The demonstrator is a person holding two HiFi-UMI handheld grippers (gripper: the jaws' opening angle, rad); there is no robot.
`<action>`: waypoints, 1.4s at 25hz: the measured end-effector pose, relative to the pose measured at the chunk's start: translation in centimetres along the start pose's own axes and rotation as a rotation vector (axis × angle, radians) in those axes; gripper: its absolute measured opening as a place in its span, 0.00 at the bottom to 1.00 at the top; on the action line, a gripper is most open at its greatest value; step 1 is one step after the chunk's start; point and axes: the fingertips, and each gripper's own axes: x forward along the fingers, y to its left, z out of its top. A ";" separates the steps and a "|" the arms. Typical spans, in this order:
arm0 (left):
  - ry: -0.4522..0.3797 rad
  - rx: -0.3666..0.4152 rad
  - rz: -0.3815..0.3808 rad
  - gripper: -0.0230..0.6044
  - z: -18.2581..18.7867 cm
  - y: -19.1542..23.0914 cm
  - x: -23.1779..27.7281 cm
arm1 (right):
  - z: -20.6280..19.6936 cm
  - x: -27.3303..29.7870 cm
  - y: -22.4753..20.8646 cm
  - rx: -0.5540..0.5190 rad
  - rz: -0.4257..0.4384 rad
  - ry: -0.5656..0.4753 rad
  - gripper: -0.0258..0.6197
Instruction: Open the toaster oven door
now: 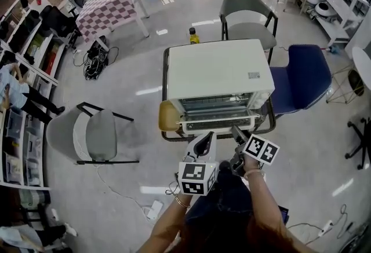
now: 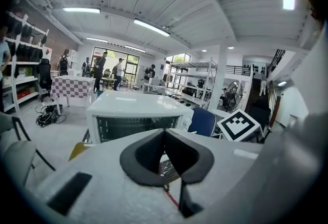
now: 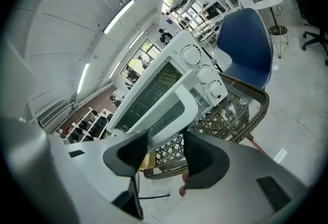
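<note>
Two hand-held grippers are being held out at the near edge of a wicker-rimmed surface [image 1: 164,92]. The left gripper [image 1: 207,137], nearest the camera, is being carried with its jaws [image 2: 165,133] pressed together and nothing between them. Just to its right, the right gripper [image 1: 236,130] is being pointed at the right end of the door [image 1: 215,123] of a white toaster oven [image 1: 217,69]. Its jaws [image 3: 166,138] are being kept well apart and empty, and the door [image 3: 165,109] is being framed in the gap beyond them. Whether a jaw is touching the door cannot be told.

The toaster oven is being shown standing on the surface, filling most of it. Its door is partly open, with the top edge leaning away from the body. Three control knobs [image 3: 192,55] are being shown at the oven's right in the right gripper view.

Beyond the surface, a blue chair [image 1: 301,78] is being seen to the right and a grey chair [image 1: 246,14] behind. A yellow bottle [image 1: 193,35] is standing on the glossy floor, and a checked table [image 1: 110,8] is farther off to the left.
</note>
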 end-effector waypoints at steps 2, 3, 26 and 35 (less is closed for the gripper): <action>0.003 -0.003 -0.002 0.06 -0.3 0.1 -0.3 | -0.2 0.0 0.1 -0.003 -0.004 -0.002 0.36; 0.005 -0.005 -0.003 0.06 -0.5 0.1 -0.5 | -0.3 -0.1 0.1 -0.003 -0.005 -0.003 0.36; 0.040 -0.037 -0.010 0.06 -4.8 -0.3 -1.9 | -4.2 -1.3 -2.2 -0.015 -0.057 0.031 0.34; 0.042 -0.037 -0.008 0.06 -6.7 -0.8 -1.9 | -6.0 -1.5 -3.7 -0.021 -0.074 0.054 0.33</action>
